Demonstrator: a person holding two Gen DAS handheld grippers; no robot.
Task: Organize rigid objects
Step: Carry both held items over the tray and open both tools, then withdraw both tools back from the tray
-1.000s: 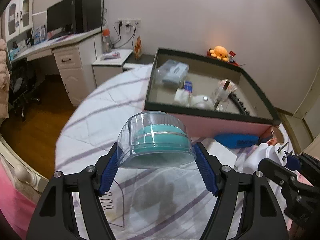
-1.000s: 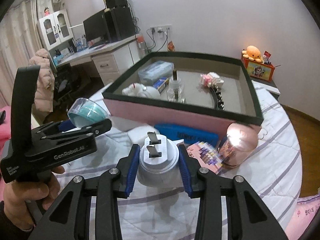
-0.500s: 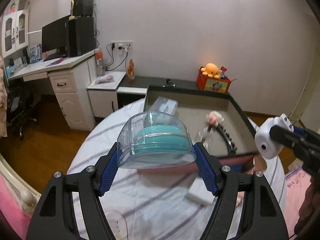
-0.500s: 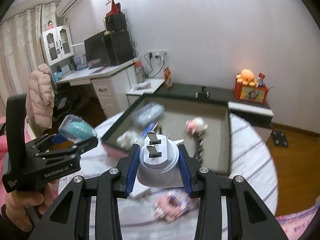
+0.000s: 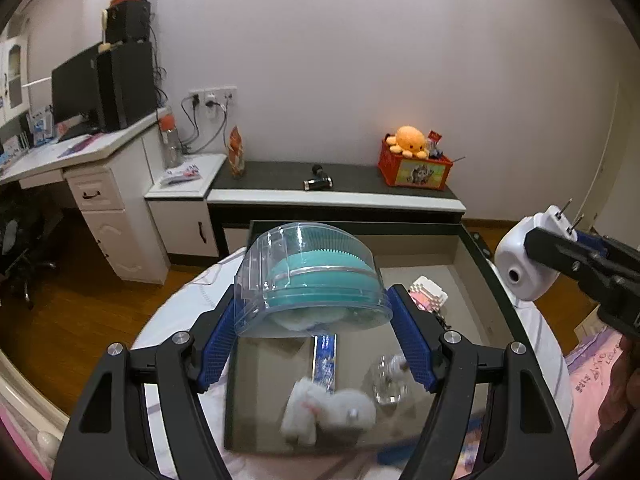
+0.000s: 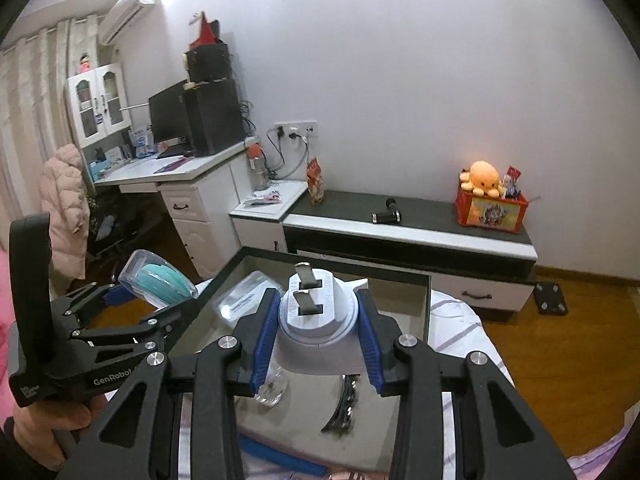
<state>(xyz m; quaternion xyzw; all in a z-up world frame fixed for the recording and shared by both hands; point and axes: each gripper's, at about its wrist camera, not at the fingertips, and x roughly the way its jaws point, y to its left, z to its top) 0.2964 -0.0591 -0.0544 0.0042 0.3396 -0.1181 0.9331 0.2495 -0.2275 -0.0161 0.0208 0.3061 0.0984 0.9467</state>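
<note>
- Brush case (image 5: 310, 280): clear round case with a teal brush inside, clamped between the blue pads of the left gripper (image 5: 312, 326); in the right wrist view it appears at far left (image 6: 158, 278), held above the near left corner of the box.
- Plug (image 6: 318, 316): white adapter with two flat prongs pointing up, gripped between the pads of the right gripper (image 6: 318, 334); in the left wrist view it shows at far right (image 5: 524, 264), held above the right rim of the box.
- Box (image 5: 486, 268): open, dark-rimmed, grey floor; it lies directly below and ahead of both grippers. A second ago it lay farther ahead, and loose items on the striped cloth were seen under the fingers; now the fingers frame the box floor instead.
- Box contents under the left gripper: a white fluffy toy (image 5: 332, 408), a small glass piece (image 5: 390, 380) and a blue strip (image 5: 324, 356), all blurred.
- Box contents under the right gripper: a clear flat packet (image 6: 244, 300) to the left of the plug, a dark chain (image 6: 344, 404) below it.
- Both grips are unchanged from a second ago; each object sits the same way between its pads.
- Bench (image 6: 420, 216): low, dark-topped, against the wall beyond the box, now more fully in view than before; an orange plush (image 6: 482, 178) sits on a red crate at its right end.
- Hand (image 6: 44, 420): grasps the left gripper's handle at lower left.
</note>
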